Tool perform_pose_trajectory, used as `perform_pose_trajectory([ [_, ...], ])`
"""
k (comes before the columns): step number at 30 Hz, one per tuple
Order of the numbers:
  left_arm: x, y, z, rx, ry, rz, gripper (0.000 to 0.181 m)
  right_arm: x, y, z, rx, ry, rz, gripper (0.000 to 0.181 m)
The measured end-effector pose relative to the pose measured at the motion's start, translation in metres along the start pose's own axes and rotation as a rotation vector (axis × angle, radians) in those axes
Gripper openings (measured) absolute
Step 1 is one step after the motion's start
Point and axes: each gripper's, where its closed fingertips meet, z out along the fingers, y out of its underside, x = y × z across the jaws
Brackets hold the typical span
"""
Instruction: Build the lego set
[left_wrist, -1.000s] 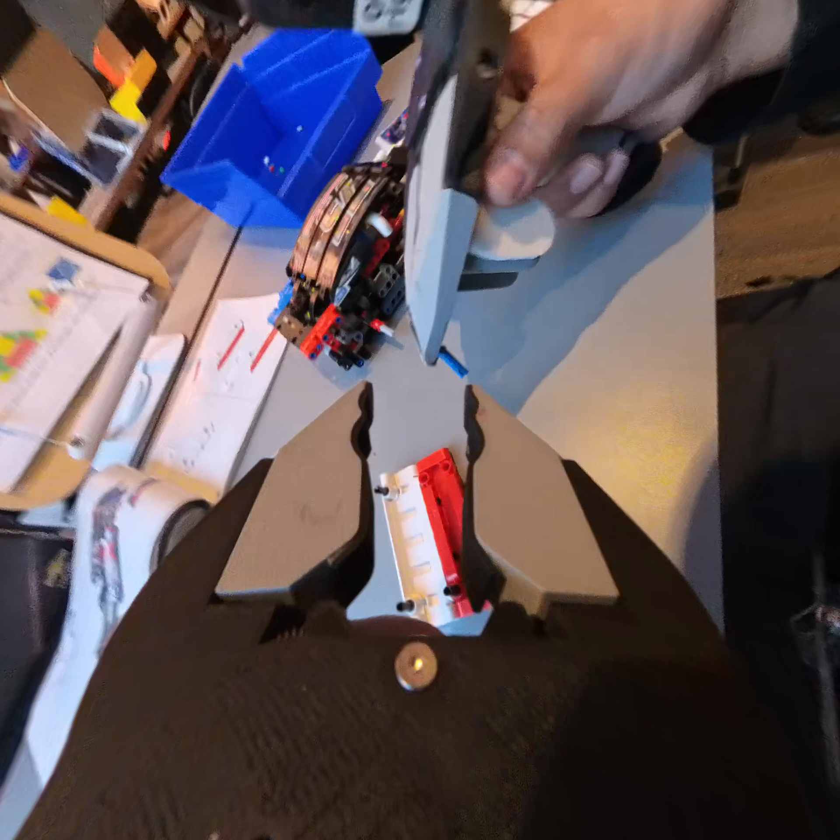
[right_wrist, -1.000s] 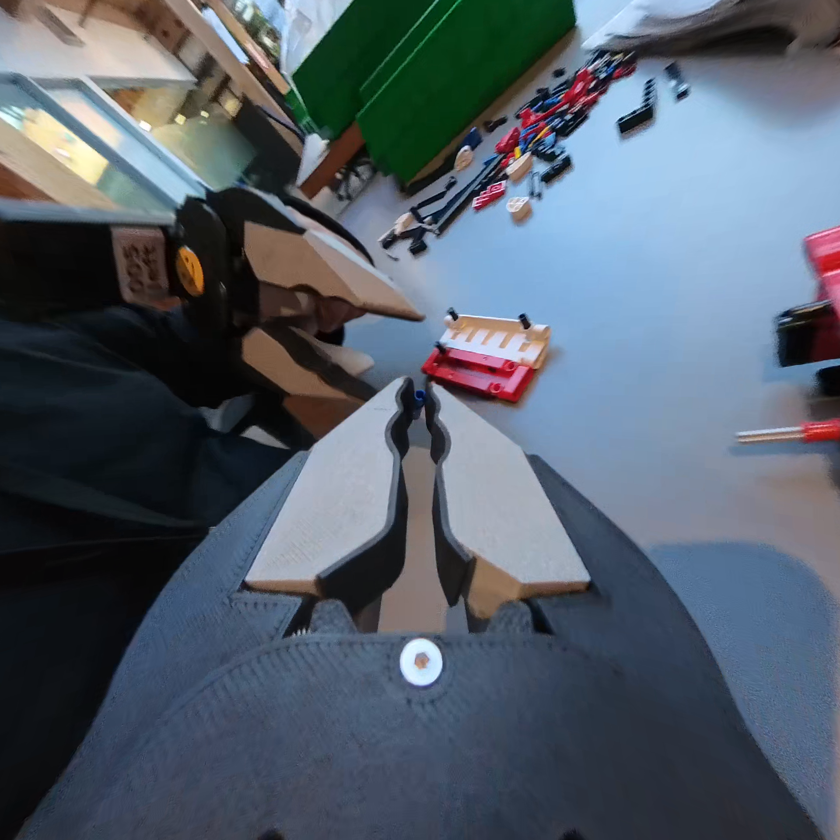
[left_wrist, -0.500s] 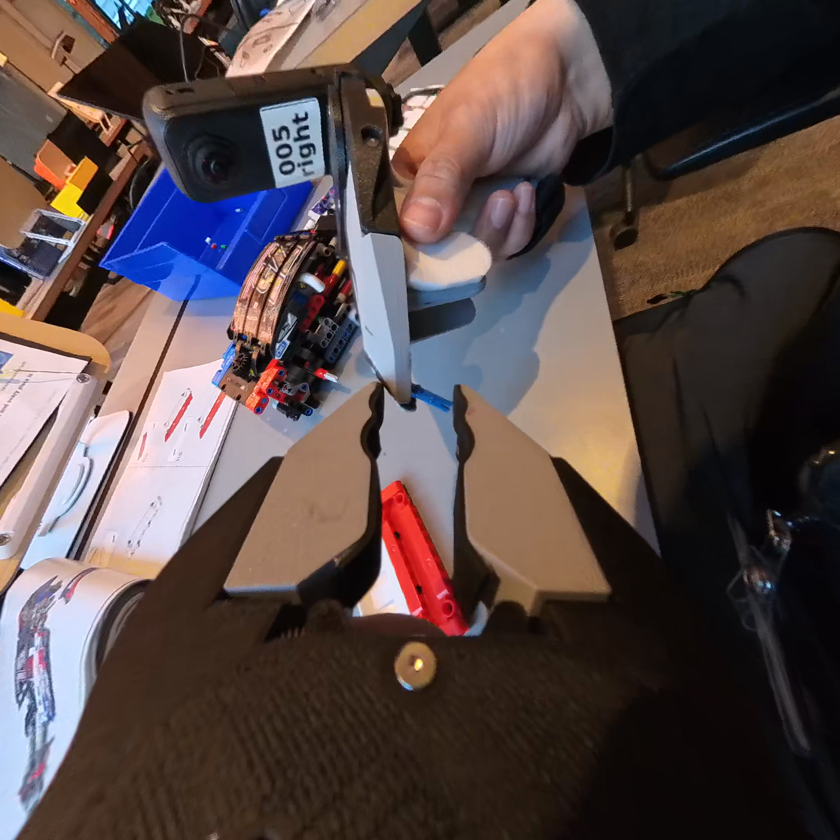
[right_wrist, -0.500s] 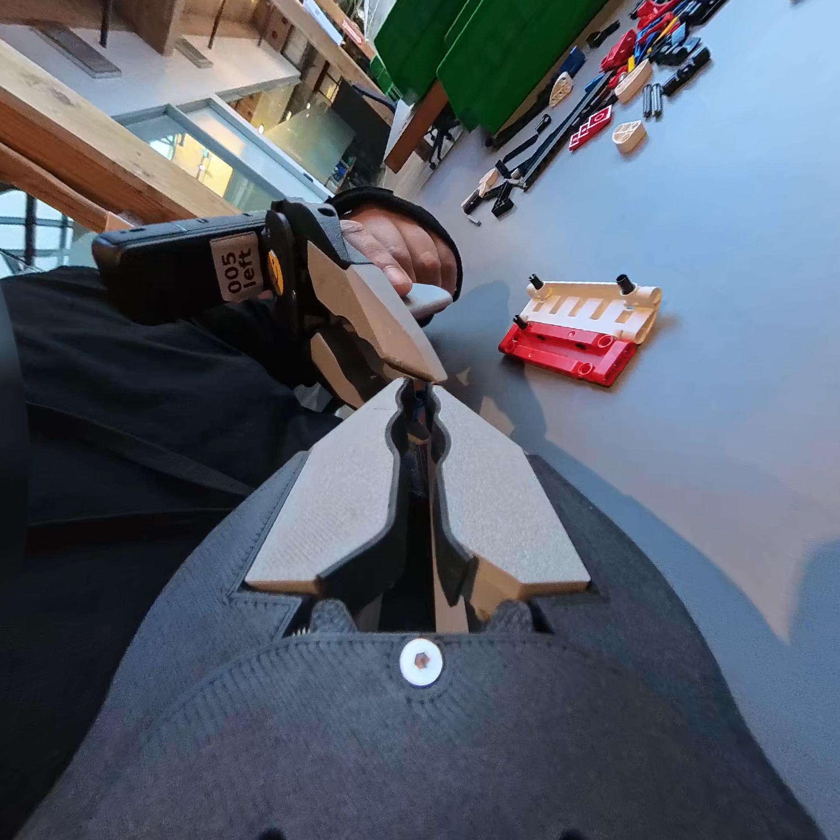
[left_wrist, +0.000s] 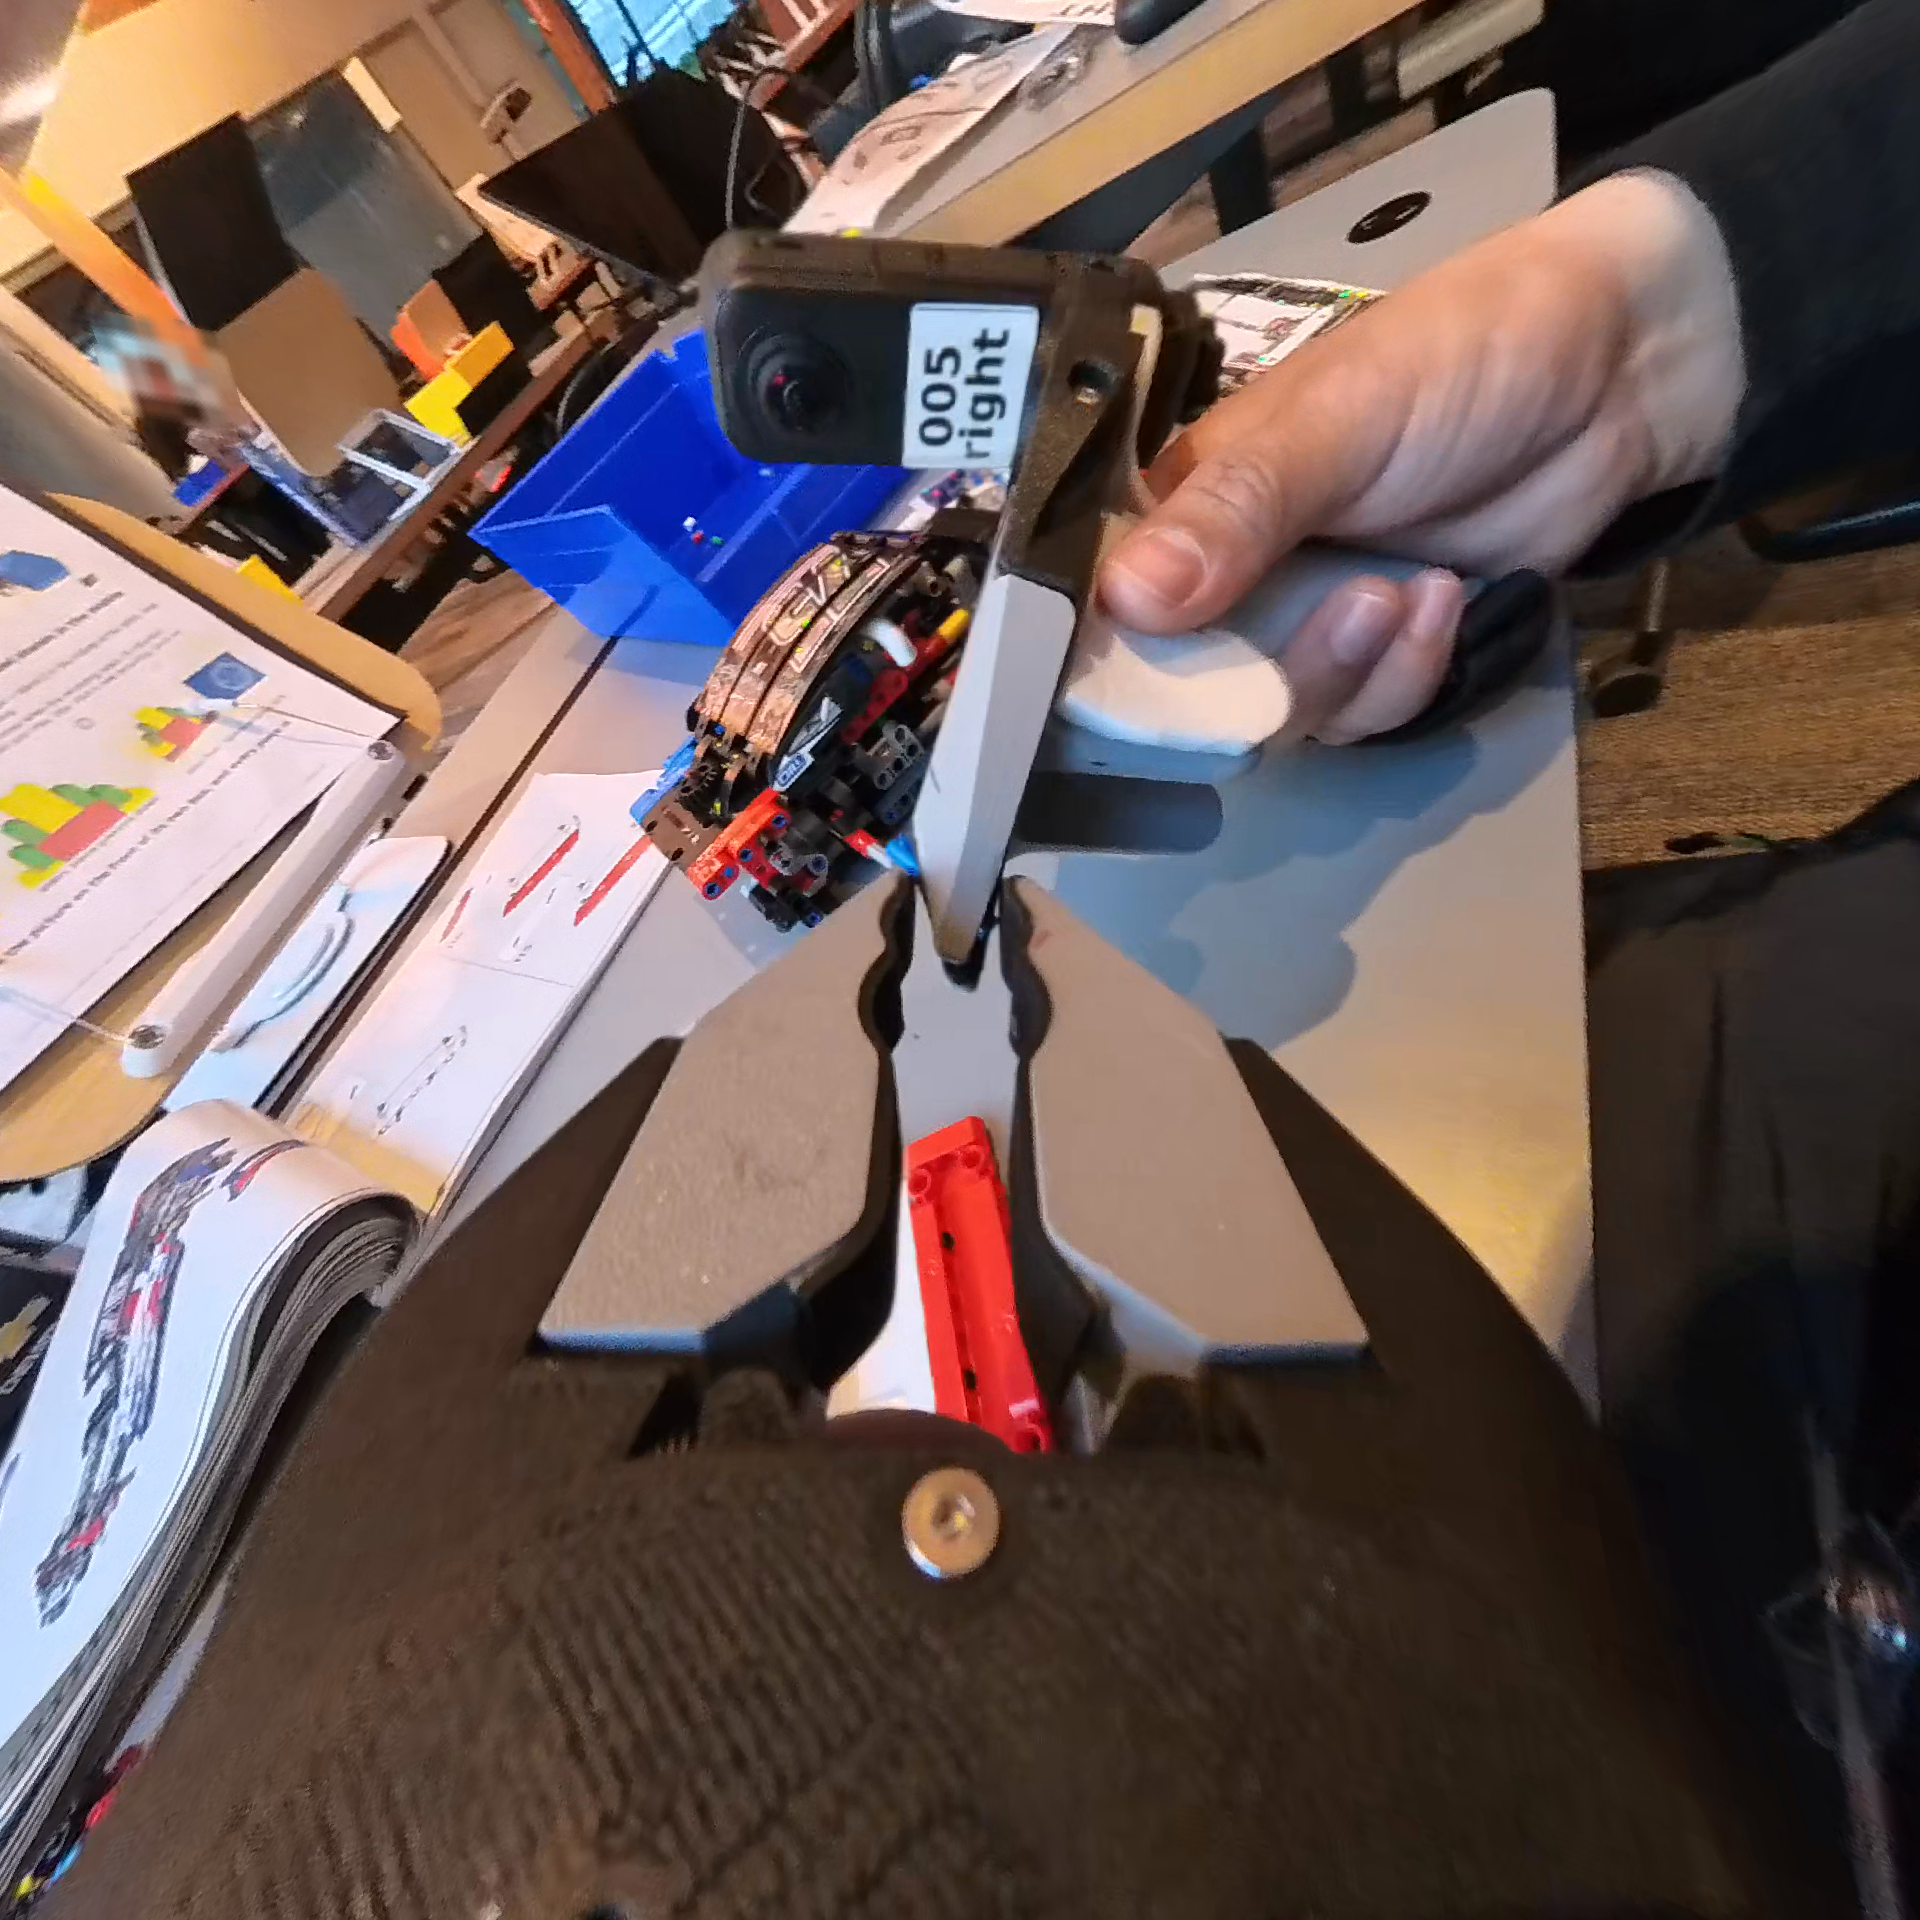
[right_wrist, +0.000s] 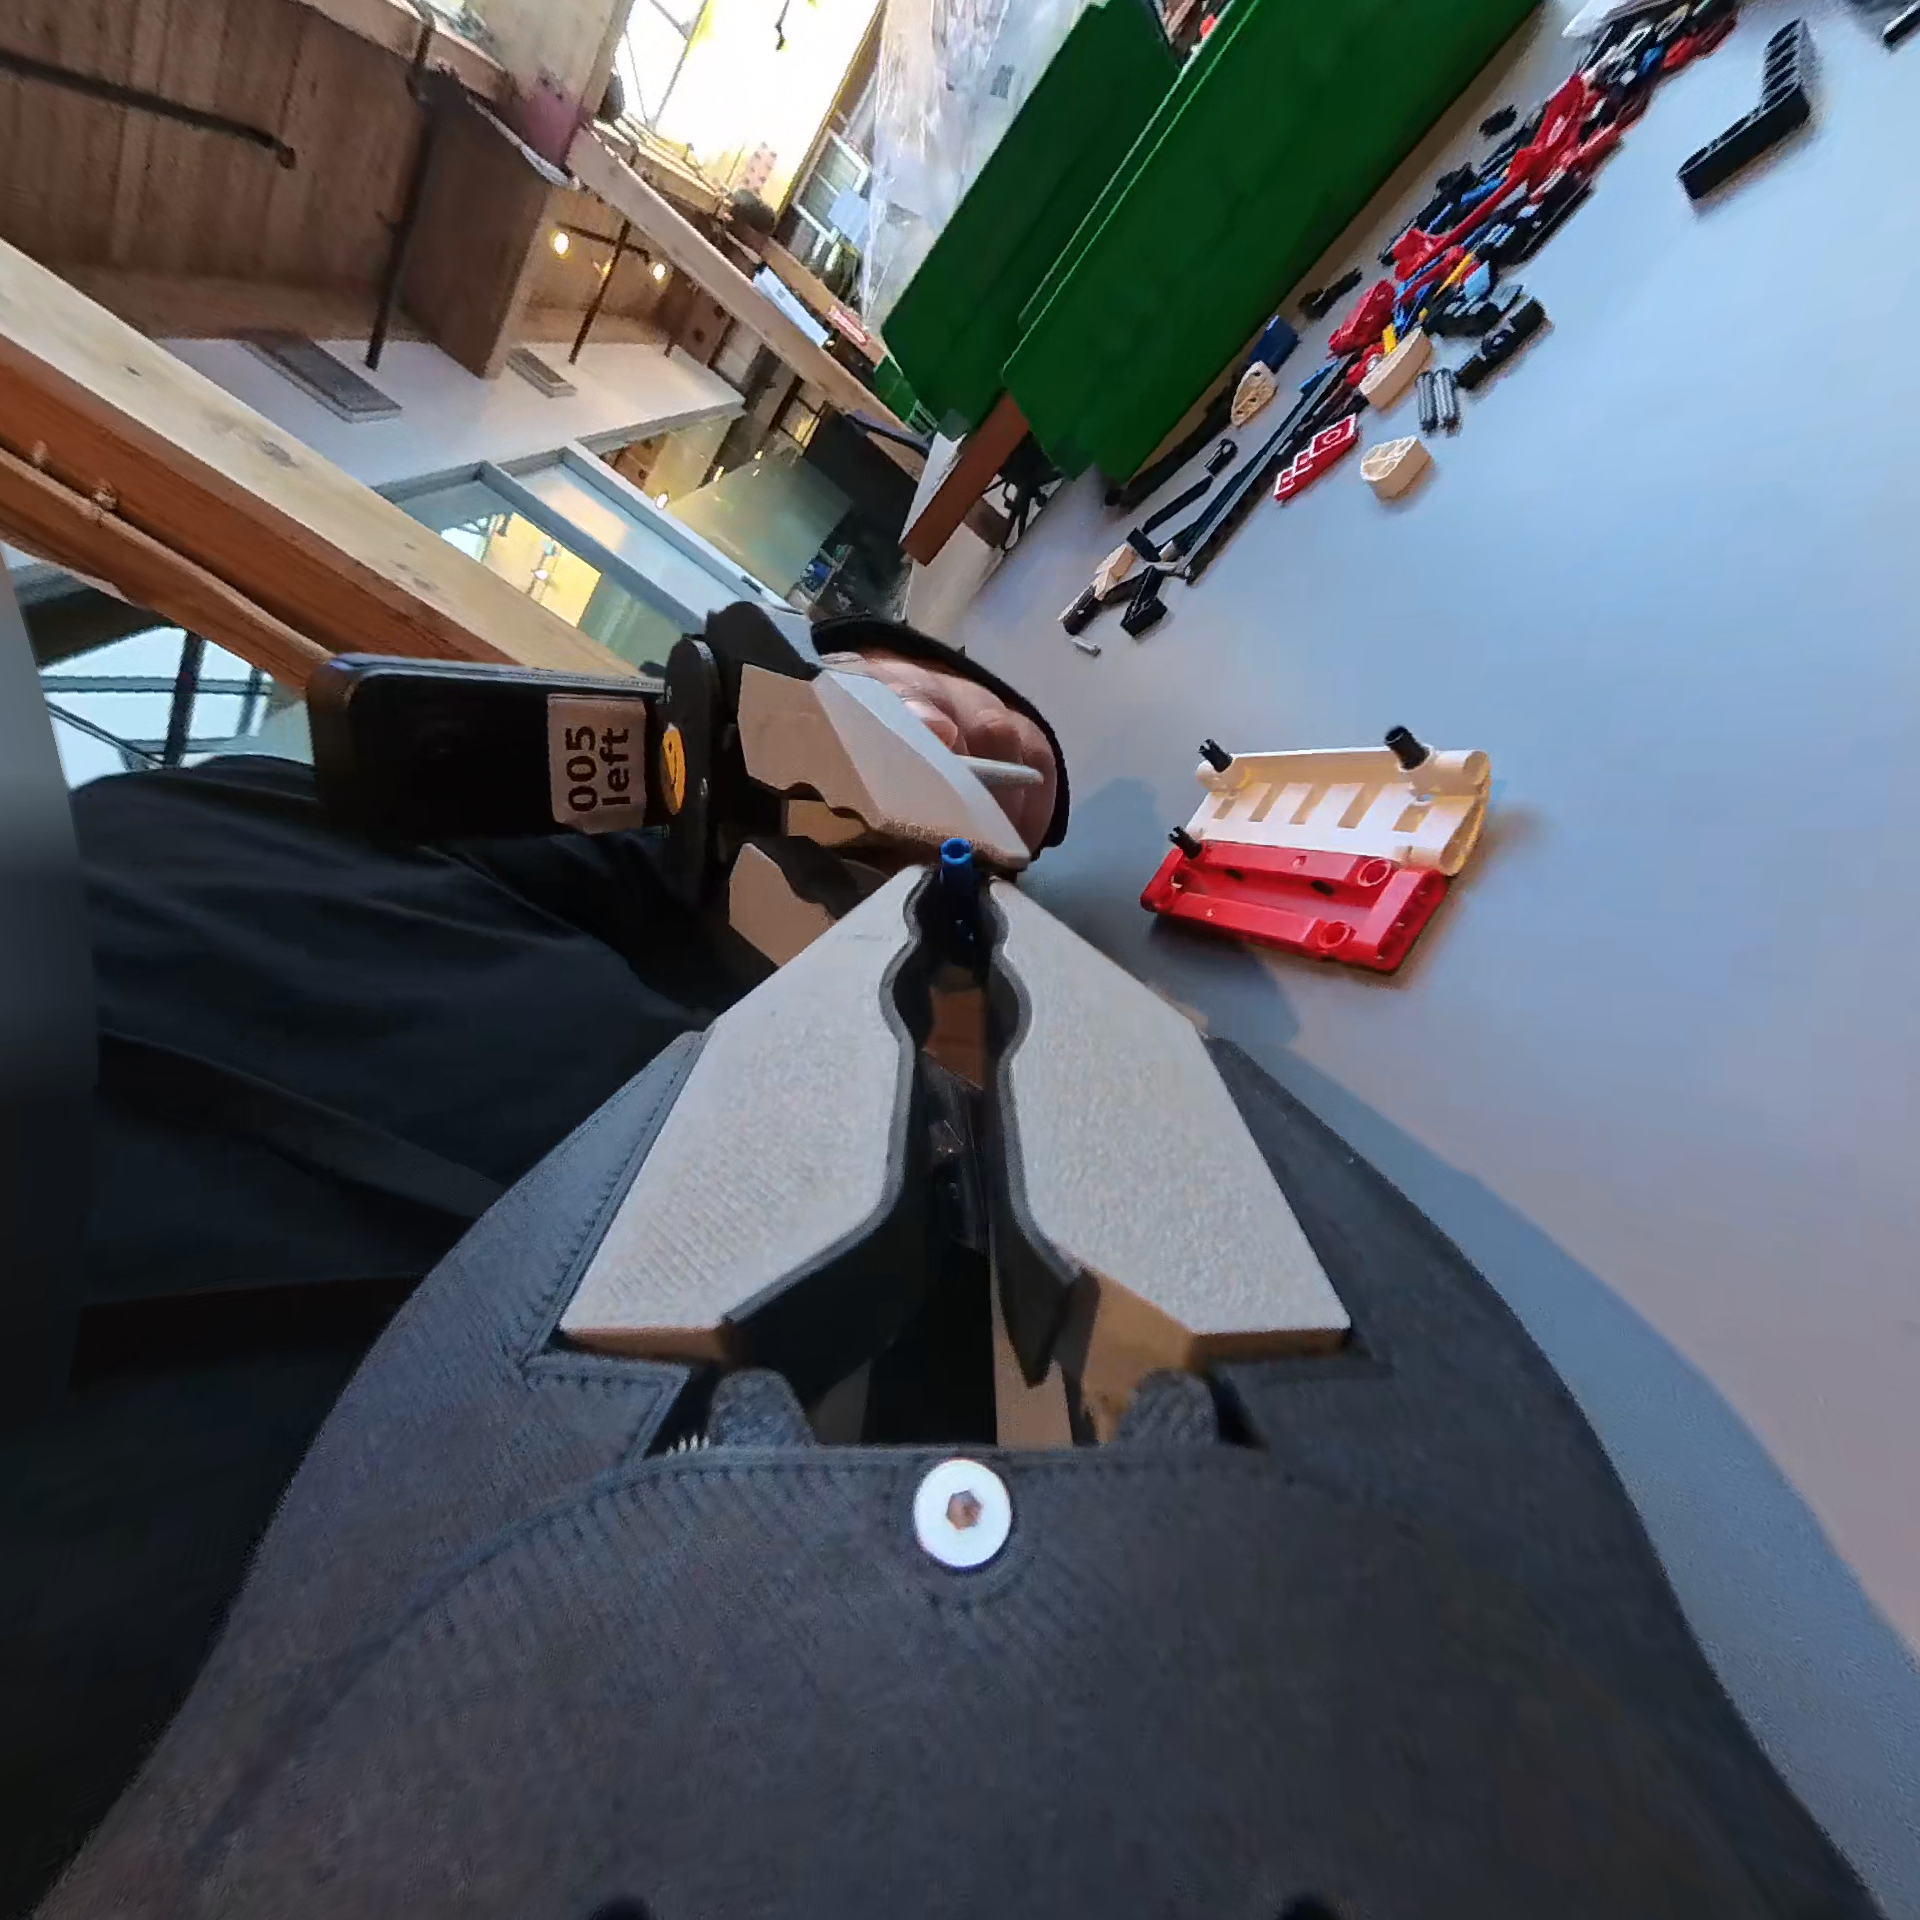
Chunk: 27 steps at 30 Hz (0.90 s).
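Note:
My right gripper (right_wrist: 956, 906) is shut on a small blue pin (right_wrist: 954, 860) that sticks out past its tips. In the left wrist view the right gripper (left_wrist: 961, 935) points down, with its tip between the fingertips of my left gripper (left_wrist: 958, 914). The left gripper is open and holds nothing. A red and white panel assembly (right_wrist: 1320, 844) with black pins lies flat on the grey table (right_wrist: 1662, 623). Its red part (left_wrist: 966, 1257) shows below the left jaws. The half-built black and red car model (left_wrist: 821, 748) stands behind the right gripper.
A blue bin (left_wrist: 644, 520) stands behind the model. Open instruction booklets (left_wrist: 499, 935) lie along the table's left side. A scatter of loose pieces (right_wrist: 1455, 301) and green boxes (right_wrist: 1143, 239) sit at the table's far end. A person's hand (left_wrist: 1403, 447) holds the right gripper. My two grippers' fingertips are within a few centimetres of each other.
The right gripper, holding the blue pin, has come toward the left gripper, and its tip now sits between the left fingertips. The left gripper has drawn back over the red and white panel.

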Motion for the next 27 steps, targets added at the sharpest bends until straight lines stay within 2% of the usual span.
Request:
perform_pose_trajectory([
  [5, 0.004, 0.008, 0.004, -0.039, -0.008, -0.023, 0.015, 0.012, 0.005, -0.003, -0.059, 0.107, -0.057, 0.002],
  [8, 0.015, 0.022, 0.004, -0.108, 0.097, -0.037, 0.037, 0.035, 0.008, -0.015, -0.131, 0.315, -0.169, 0.002],
  [9, 0.016, 0.027, 0.002, -0.132, 0.136, -0.063, 0.037, 0.045, 0.009, -0.021, -0.177, 0.417, -0.239, 0.002],
  [11, 0.013, 0.03, -0.001, -0.157, 0.2, -0.197, 0.035, 0.056, 0.012, -0.03, -0.281, 0.587, -0.395, 0.002],
  [13, 0.003, 0.03, -0.002, -0.164, 0.244, -0.395, 0.017, 0.062, 0.014, -0.035, -0.384, 0.727, -0.541, 0.002],
  [14, -0.002, 0.03, 0.0, -0.175, 0.264, -0.497, 0.014, 0.065, 0.015, -0.037, -0.427, 0.785, -0.607, 0.002],
  [16, -0.001, 0.026, 0.003, -0.179, 0.36, -0.694, 0.014, 0.069, 0.018, -0.037, -0.499, 0.881, -0.715, 0.002],
  [18, 0.003, 0.019, 0.008, -0.17, 0.445, -0.867, 0.02, 0.073, 0.02, -0.037, -0.558, 0.953, -0.804, 0.002],
  [20, 0.007, 0.021, 0.014, -0.191, 0.475, -0.967, 0.023, 0.074, 0.019, -0.037, -0.584, 1.004, -0.887, 0.003],
  [23, 0.011, 0.031, 0.021, -0.242, 0.449, -0.971, 0.024, 0.07, 0.019, -0.034, -0.587, 1.014, -0.945, 0.003],
  [27, 0.011, 0.029, 0.022, -0.227, 0.455, -1.001, 0.023, 0.068, 0.016, -0.035, -0.585, 1.038, -1.005, 0.003],
])
